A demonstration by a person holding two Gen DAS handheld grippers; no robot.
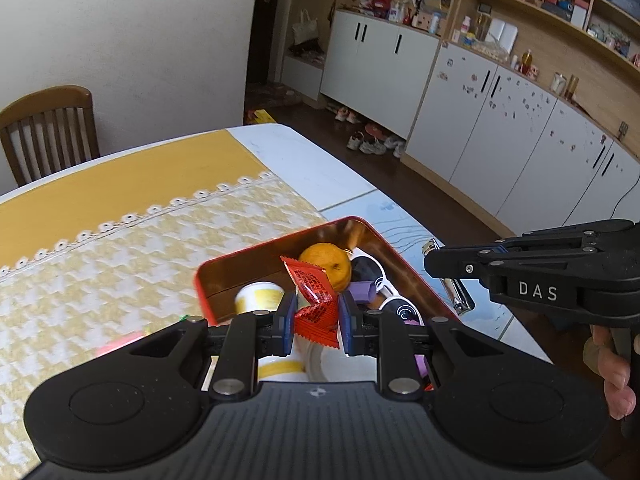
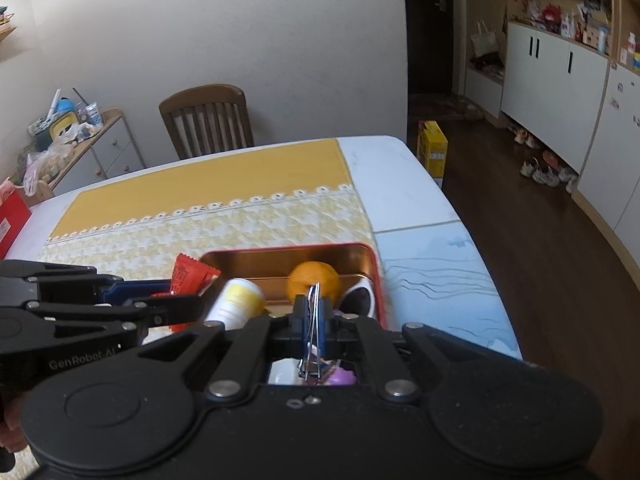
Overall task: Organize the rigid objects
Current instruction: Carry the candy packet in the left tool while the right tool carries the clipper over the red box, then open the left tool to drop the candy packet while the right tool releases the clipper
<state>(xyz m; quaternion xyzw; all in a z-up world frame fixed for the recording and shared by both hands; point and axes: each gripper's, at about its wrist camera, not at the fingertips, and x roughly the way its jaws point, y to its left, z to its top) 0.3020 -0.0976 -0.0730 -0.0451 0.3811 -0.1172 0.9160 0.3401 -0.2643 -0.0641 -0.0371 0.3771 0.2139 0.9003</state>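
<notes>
Already the tin near the table's right edge is holding an orange, a bottle and more; the left gripper is gripping a red packet, the right gripper is clenching nail clippers, both waiting to go in.

- Lived-in home, dining area opening onto an entry hall.
- Dining table under a yellow tablecloth with lace trim; wooden slat-back chair against a plain wall.
- Wall of white cabinets with open wood shelves crammed with boxes, bottles, toys.
- Shoes on dark wood floor beside the cabinets; dark doorway beyond, probably the front door.
- Small cluttered side cabinet in one corner.
</notes>
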